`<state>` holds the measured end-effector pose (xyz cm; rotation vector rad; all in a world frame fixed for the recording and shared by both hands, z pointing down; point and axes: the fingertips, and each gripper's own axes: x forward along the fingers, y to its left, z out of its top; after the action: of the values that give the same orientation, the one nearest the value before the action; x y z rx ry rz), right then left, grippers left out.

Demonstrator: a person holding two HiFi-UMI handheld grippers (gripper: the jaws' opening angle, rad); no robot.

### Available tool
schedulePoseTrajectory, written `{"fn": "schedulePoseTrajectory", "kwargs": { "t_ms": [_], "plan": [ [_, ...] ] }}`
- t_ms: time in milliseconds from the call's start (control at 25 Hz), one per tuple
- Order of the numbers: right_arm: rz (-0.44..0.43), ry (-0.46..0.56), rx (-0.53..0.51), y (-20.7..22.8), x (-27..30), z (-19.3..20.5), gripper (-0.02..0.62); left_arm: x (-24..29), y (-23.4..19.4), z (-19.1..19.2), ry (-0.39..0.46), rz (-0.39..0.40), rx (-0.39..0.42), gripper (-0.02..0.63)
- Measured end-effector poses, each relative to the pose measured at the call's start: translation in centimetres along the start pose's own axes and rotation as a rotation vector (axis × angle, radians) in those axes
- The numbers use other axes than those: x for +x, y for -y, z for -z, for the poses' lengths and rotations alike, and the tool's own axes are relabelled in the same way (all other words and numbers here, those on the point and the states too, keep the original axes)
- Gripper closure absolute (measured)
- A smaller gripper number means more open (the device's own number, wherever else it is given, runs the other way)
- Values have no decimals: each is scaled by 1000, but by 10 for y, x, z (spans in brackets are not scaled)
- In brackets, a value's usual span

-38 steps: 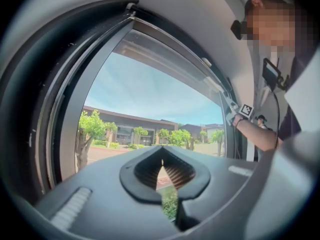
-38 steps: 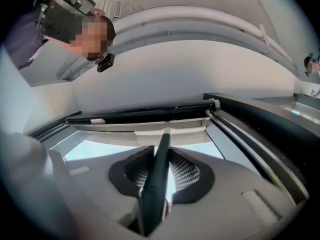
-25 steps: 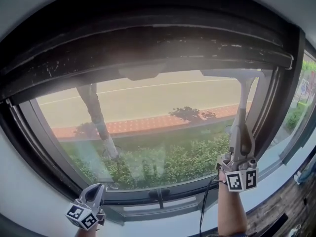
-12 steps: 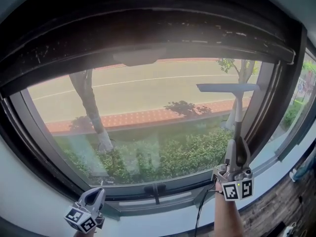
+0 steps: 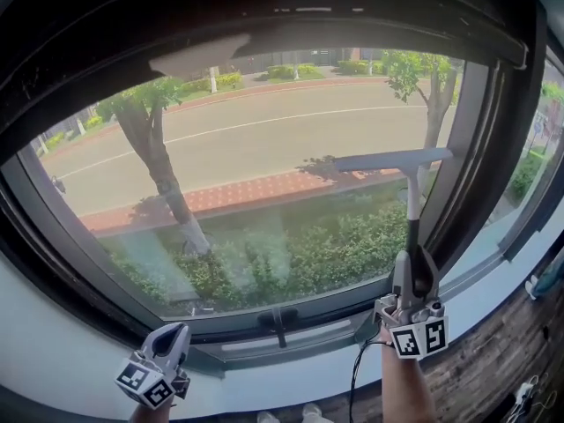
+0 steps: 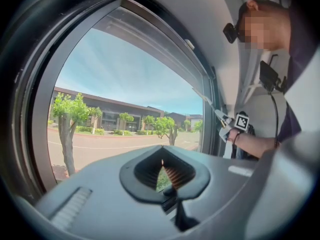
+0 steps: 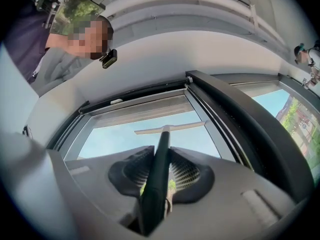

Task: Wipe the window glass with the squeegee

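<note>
The squeegee [image 5: 392,159] has a pale horizontal blade lying against the right part of the window glass [image 5: 238,174], about halfway up. Its dark handle runs straight down into my right gripper [image 5: 413,267], which is shut on it. In the right gripper view the handle [image 7: 157,169] stands between the jaws of the right gripper [image 7: 161,158], with the blade [image 7: 170,129] on the pane above. My left gripper [image 5: 174,335] hangs low at the left by the sill, shut with nothing in it. In the left gripper view the pads of the left gripper [image 6: 162,166] meet.
A dark window frame [image 5: 264,16] surrounds the pane, with a thick upright post [image 5: 463,174] just right of the blade. A latch [image 5: 278,322] sits at the bottom rail's centre. A cable [image 5: 356,373] hangs from my right gripper. Below runs the pale sill [image 5: 70,368].
The right gripper has drawn the squeegee blade down from the glass's top edge toward mid-height. The haze on the upper glass is gone. The left gripper has hardly moved.
</note>
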<state>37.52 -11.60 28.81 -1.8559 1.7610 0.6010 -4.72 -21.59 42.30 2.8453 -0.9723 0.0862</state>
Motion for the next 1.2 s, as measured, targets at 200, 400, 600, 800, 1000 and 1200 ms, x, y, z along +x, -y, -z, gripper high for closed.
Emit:
{"fn": "schedulePoseTrajectory", "kwargs": {
  "t_ms": [200,400,600,800,1000,1200],
  "plan": [
    [3,-46,16,-16,-14,7,494,-12,11,-16,-15,47,16,603],
    [2,-90,51,-22,-38,31,494,-14,18,-15,-25,54,8,603],
    [1,-121,89,-17,-61,46,494,-13,33,-12,-44,58,8,603],
    [-7,-156,101,-17,-76,59,494,-12,37,-11,-56,45,-22,603],
    [-2,-189,126,-13,-87,73,494,-6,40,-10,-99,21,-17,603],
    [4,-227,152,-7,-95,84,494,1,45,-12,-120,14,-29,603]
  ]
}}
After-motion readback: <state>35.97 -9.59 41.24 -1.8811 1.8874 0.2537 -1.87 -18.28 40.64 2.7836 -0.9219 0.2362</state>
